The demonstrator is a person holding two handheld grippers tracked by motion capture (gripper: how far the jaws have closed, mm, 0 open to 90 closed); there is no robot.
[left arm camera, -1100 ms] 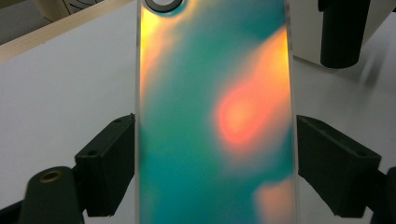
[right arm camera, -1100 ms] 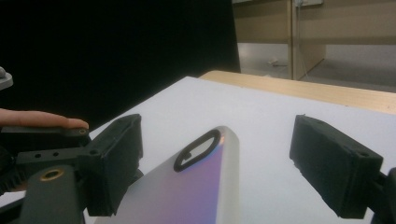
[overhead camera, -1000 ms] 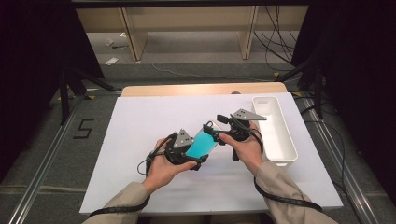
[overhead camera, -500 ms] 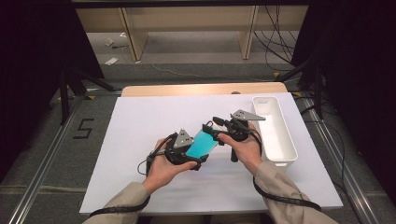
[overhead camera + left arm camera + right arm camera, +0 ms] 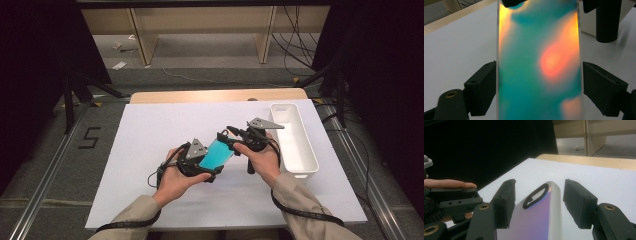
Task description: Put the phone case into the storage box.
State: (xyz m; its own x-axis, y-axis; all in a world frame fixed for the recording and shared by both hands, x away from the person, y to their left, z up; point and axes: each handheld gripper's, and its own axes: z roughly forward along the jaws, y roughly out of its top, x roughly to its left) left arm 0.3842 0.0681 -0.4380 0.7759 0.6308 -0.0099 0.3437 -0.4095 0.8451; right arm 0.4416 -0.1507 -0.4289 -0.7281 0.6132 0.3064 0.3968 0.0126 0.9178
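Note:
A glossy teal phone case (image 5: 216,154) is held above the white table between both hands. My left gripper (image 5: 207,164) is shut on it. In the left gripper view its pads (image 5: 484,87) press both long edges of the case (image 5: 536,62), which glows teal and orange. My right gripper (image 5: 229,139) reaches the case's far end from the right. In the right gripper view its jaws straddle the rounded end of the case (image 5: 536,220) near the oval camera cut-out (image 5: 535,195). A gap still shows at the right pad (image 5: 579,202). These jaws have just been closing.
A long white tray (image 5: 306,160) lies at the right of the white table top (image 5: 150,130). A wooden edge (image 5: 215,95) runs along the back, with shelving and cables on the floor beyond. Dark frame legs stand at both sides.
The right gripper's jaws have narrowed around the far end of the case. Both hands and the case have stayed where they were.

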